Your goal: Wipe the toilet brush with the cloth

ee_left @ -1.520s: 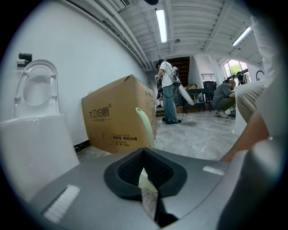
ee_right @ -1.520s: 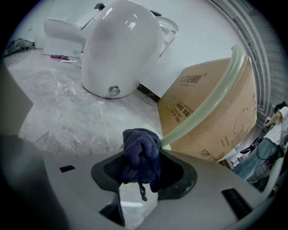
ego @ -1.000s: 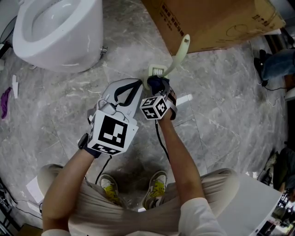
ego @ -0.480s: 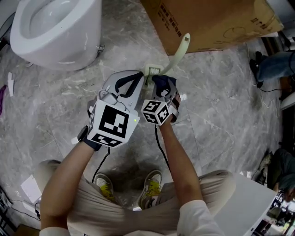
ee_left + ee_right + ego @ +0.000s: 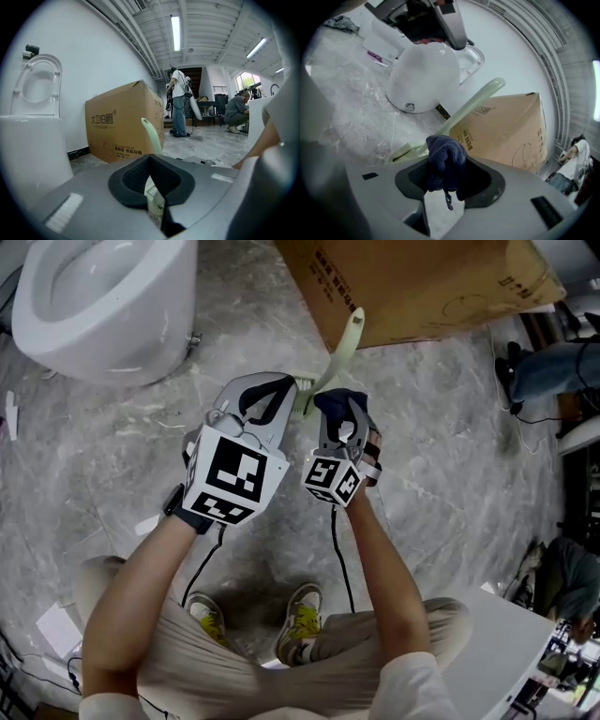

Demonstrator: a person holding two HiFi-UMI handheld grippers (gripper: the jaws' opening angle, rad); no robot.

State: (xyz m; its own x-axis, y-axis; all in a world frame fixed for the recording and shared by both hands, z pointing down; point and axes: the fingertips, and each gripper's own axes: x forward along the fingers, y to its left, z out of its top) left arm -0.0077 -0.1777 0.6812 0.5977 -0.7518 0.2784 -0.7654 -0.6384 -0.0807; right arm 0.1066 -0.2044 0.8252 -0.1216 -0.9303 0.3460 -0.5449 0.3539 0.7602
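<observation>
Toilet brush [image 5: 337, 348], clamped in the left gripper [image 5: 153, 194], is judged liable to twist loose if pressed hard by the cloth [image 5: 445, 157] pinched in the right gripper [image 5: 443, 187].

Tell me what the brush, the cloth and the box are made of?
The brush: pale green, smooth, slightly glossy; probably moulded plastic. The cloth: dark blue with a looped, knitted weave; likely microfibre or cotton. The box: brown, matte, creased edges and print; cardboard.

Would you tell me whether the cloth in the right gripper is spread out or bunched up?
Bunched up: the dark blue cloth shows as a rounded wad pinched between the right gripper's jaws, not laid flat.
</observation>
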